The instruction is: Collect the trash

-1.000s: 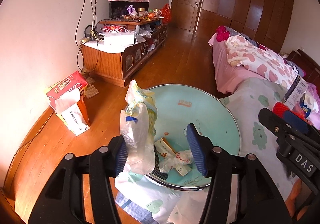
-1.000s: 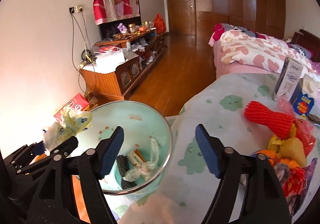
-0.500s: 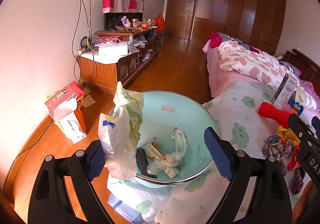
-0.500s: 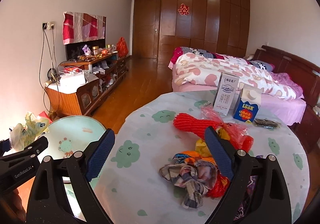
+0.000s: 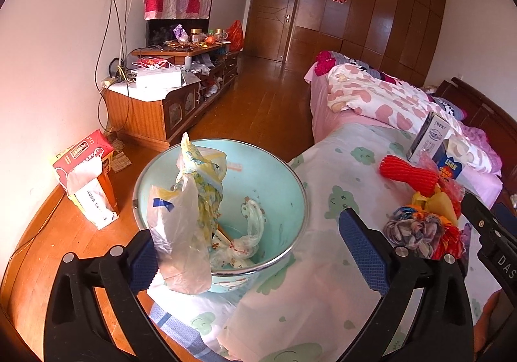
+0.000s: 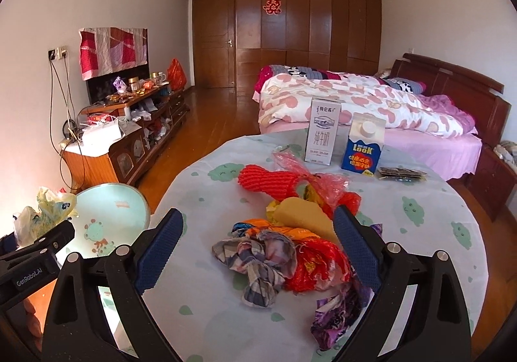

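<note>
1. Between the blue pads of the left tongs (image 5: 255, 252), whose jaws have just been spreading and now stand wide apart, a crumpled plastic bag (image 5: 185, 226) clings to the left pad only; the other pad is clear of it.
2. Just behind that bag sits the pale green basin (image 5: 290, 181), with wrappers and a knotted clear bag (image 5: 240, 241) lying in its bottom.
3. The right tongs (image 6: 258, 247) have also just been widening and hold nothing; they hang over a heap of trash (image 6: 290, 252) on the surface (image 6: 420, 220): a checked cloth scrap, red and orange foil, a purple wrapper.
4. Further along the cloud-print cloth lie a red foam net (image 6: 266, 179) and a pink plastic bag, then a white milk carton (image 6: 321, 132) and a blue carton (image 6: 365, 145) standing upright, with dark sachets (image 6: 400, 173) beside them.
5. Beyond the surface stands a bed (image 6: 371, 110) with a heart-patterned quilt and a dark wooden headboard.
6. A cluttered TV cabinet (image 5: 168, 94) lines the left wall, cables running up to a socket.
7. The floor is wood; a red-and-white box (image 5: 87, 181) leans on the wall.
8. Brown wardrobe panels (image 6: 323, 23) with a red paper ornament close the far end.
</note>
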Action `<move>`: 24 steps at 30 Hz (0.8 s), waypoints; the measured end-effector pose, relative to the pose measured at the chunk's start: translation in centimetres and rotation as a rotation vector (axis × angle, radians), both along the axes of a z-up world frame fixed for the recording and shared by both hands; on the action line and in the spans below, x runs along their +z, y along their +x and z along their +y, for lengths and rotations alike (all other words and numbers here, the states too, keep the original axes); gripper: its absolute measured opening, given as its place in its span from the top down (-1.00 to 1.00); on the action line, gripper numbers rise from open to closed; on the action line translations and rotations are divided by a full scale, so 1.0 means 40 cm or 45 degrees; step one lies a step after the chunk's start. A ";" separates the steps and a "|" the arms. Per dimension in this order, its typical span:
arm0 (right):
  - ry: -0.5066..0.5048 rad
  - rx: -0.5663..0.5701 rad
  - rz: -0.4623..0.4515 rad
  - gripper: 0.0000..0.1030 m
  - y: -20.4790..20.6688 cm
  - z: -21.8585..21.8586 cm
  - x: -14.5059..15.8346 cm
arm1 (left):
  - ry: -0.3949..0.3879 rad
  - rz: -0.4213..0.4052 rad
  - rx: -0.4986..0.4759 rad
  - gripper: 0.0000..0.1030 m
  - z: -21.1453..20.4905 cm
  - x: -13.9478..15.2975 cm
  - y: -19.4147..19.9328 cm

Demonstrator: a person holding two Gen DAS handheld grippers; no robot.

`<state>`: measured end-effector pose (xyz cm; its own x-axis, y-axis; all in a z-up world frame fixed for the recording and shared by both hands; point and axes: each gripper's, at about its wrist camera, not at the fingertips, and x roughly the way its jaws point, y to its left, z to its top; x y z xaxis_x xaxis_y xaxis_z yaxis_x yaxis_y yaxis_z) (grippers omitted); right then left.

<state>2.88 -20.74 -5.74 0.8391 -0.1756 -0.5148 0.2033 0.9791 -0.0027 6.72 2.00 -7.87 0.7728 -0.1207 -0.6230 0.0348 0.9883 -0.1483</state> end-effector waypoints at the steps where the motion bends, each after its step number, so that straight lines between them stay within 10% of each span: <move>1: 0.003 -0.006 -0.001 -0.79 -0.006 -0.009 0.001 | 0.005 0.000 -0.008 -0.88 -0.008 -0.001 -0.006; 17: 0.126 -0.370 0.103 -0.76 -0.143 -0.351 -0.093 | 0.176 0.028 -0.213 -0.88 -0.180 -0.038 -0.063; 24: 0.273 -0.326 0.163 -0.41 -0.152 -0.398 -0.135 | 0.233 0.054 -0.327 -0.88 -0.264 -0.059 -0.083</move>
